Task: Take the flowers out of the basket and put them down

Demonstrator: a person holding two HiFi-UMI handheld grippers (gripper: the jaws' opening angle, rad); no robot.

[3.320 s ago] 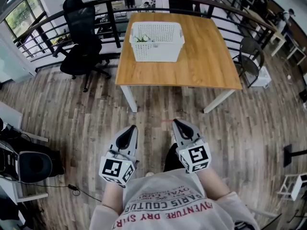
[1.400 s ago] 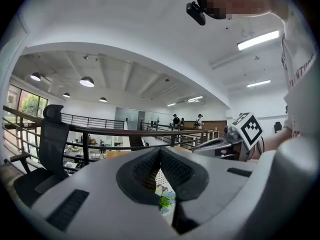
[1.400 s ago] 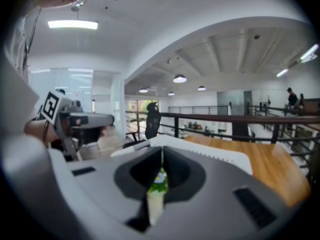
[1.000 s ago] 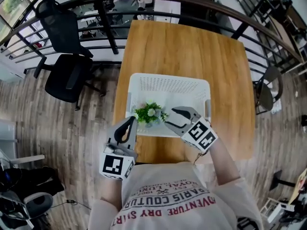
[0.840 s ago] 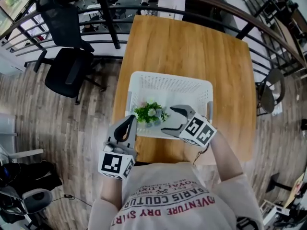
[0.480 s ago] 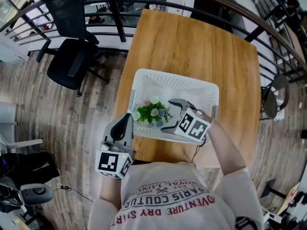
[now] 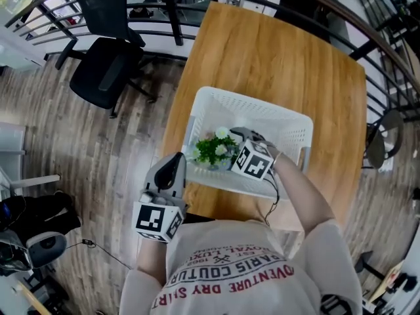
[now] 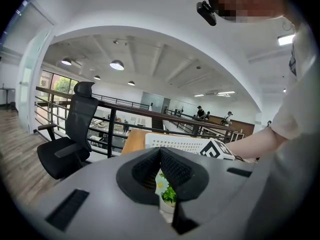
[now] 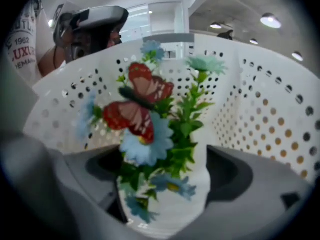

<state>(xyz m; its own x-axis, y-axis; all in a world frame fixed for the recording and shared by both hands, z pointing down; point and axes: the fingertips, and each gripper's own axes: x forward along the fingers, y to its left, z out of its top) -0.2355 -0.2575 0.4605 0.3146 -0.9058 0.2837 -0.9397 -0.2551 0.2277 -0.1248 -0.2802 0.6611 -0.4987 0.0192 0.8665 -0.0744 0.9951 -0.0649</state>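
My right tool points steeply down into the white perforated basket, which stands on the near part of the wooden desk. Its jaws have just been opening and now stand spread wide, one on each side of the white pot that carries the artificial flowers: blue blossoms, green leaves and a red butterfly. The pads do not press on the pot. I judge the wide spread is meant to clear the pot's body before closing. The flowers stand upright in the basket's near left part, not yet lifted. My left tool hangs outside the basket, just beside its near left corner, with its jaws pressed together on nothing. I judge it idle, since one tool should be enough for this pot.
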